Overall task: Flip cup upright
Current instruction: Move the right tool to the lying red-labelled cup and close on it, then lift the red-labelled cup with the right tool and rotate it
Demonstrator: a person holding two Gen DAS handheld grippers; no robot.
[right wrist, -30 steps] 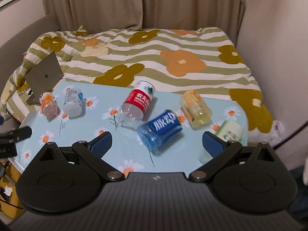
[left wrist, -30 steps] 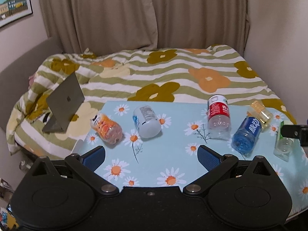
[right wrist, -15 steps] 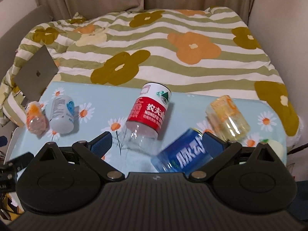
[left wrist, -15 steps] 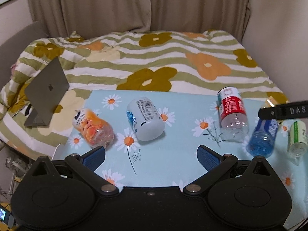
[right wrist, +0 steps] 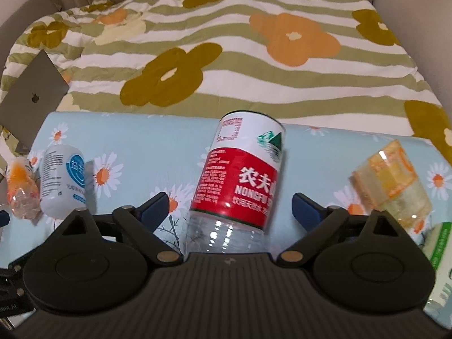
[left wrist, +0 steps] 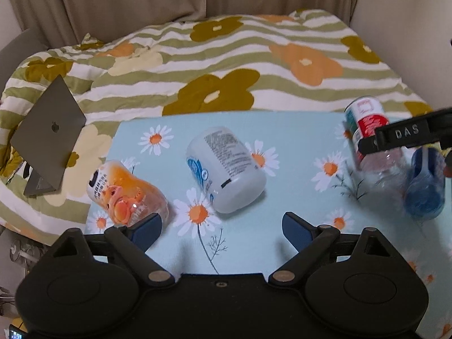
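Several cut-bottle cups lie on their sides on a daisy-print table [left wrist: 282, 130]. A white cup [left wrist: 226, 169] lies just ahead of my open left gripper [left wrist: 220, 226]; an orange cup [left wrist: 124, 192] touches its left finger [left wrist: 145, 230]. A red-label cup [right wrist: 240, 180] lies between the fingers of my open right gripper [right wrist: 230, 210], its clear end under the gripper body. In the left wrist view the red-label cup [left wrist: 367, 118] and a blue cup [left wrist: 423, 186] lie at the right, behind the right gripper's bar [left wrist: 406, 135].
A yellow cup [right wrist: 392, 180] and a green-label cup [right wrist: 440, 251] lie at the table's right end. Behind the table is a bed with a flowered striped quilt [right wrist: 226, 42]. A grey laptop [left wrist: 48, 135] stands propped on it at the left.
Both grippers moved forward and down toward the table. The right gripper passed over the blue cup and now straddles the red-label cup. The left has closed in on the white and orange cups.
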